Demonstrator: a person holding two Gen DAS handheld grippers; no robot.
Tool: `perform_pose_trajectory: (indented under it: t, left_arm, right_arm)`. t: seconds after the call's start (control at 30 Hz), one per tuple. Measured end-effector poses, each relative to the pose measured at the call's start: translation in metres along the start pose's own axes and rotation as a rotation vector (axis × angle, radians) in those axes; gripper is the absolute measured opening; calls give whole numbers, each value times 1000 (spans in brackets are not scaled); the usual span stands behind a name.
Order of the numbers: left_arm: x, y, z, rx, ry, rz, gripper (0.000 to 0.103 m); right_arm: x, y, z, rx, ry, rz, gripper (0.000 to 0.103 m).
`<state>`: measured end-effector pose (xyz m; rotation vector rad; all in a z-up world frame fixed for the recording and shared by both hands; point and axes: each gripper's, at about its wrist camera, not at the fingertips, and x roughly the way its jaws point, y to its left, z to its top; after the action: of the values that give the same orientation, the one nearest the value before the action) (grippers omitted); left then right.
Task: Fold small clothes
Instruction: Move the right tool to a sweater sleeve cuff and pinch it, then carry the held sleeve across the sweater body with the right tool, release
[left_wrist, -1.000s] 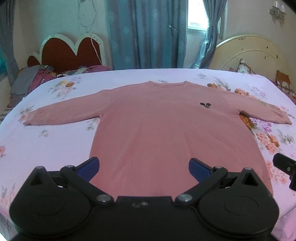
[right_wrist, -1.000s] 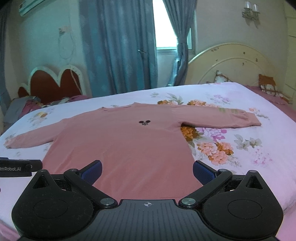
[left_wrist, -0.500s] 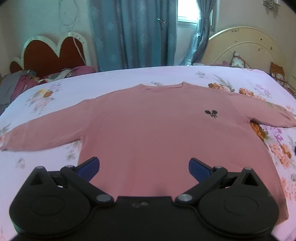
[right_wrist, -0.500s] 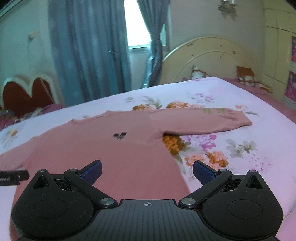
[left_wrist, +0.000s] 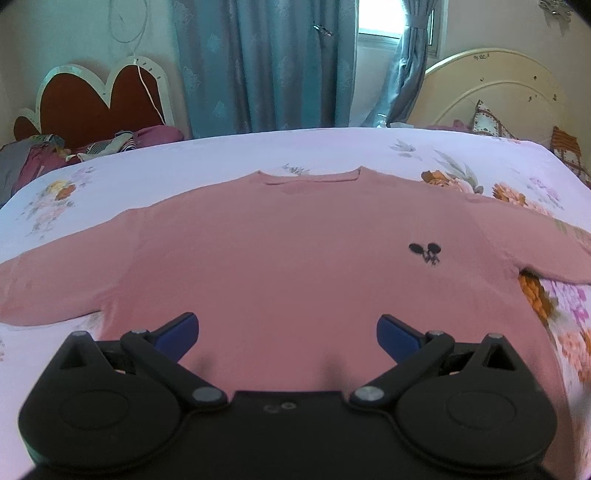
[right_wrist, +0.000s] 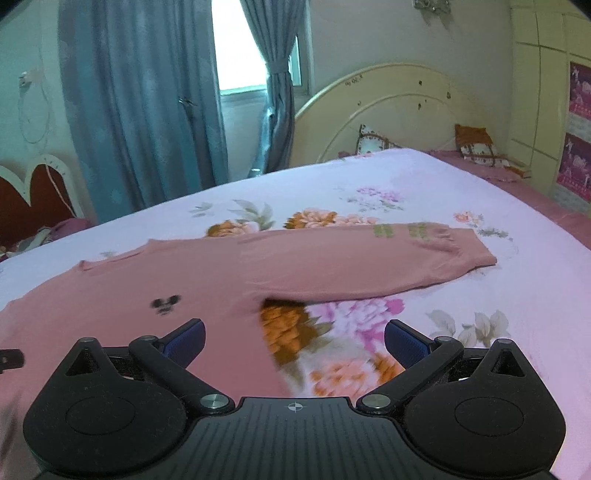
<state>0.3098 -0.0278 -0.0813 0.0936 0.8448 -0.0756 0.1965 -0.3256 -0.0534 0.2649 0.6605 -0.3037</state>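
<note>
A: Pink sweater flat mid-bed, neckline toward far edge, sleeves spread along the bed's length.
B: Left tongs, right tongs: both spread wide, holding nothing.

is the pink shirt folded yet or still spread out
Spread out, unfolded. The pink shirt lies flat on the bed sheet, its right sleeve stretched straight out sideways. Both tools are open and hold nothing.
</note>
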Motion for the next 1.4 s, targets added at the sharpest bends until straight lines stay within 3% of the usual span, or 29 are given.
perform_pose_trajectory:
  t: [0.23, 0.47, 0.5, 0.57, 0.7, 0.87, 0.9, 0.97, 1.03, 1.13, 1.23, 1.4]
  left_arm:
    - [34, -45, 16, 13, 10, 10, 101]
    - [57, -73, 26, 21, 22, 24, 101]
    - [58, -75, 27, 20, 22, 28, 101]
    - [61, -78, 28, 20, 22, 37, 101]
    - [67, -79, 30, 32, 31, 61, 98]
    - [75, -77, 32, 36, 44, 86, 96]
    - [77, -76, 32, 35, 48, 91, 93]
    - [79, -73, 32, 36, 56, 81, 89]
    - [80, -71, 32, 35, 65, 74, 85]
    - [79, -67, 32, 30, 65, 55, 80]
    - [80, -60, 32, 14, 72, 26, 73]
    - [77, -43, 33, -24, 67, 35, 72]
  right_arm:
    - [58, -68, 24, 49, 34, -44, 102]
    - [110, -138, 35, 115, 73, -149, 102]
    - [119, -149, 36, 138, 84, -158, 101]
    - [135, -169, 37, 182, 120, -171, 83]
    - [159, -199, 39, 264, 148, -206, 83]
    - [177, -216, 45, 284, 114, -233, 81]
    - [182, -217, 47, 286, 109, -244, 76]
    - [187, -219, 51, 284, 92, -258, 54]
    - [190, -224, 54, 297, 80, -265, 42]
    - [194, -227, 58, 297, 75, -252, 11]
    - [189, -220, 63, 286, 43, -236, 11]
    - [167, -179, 82, 211, -35, -171, 10]
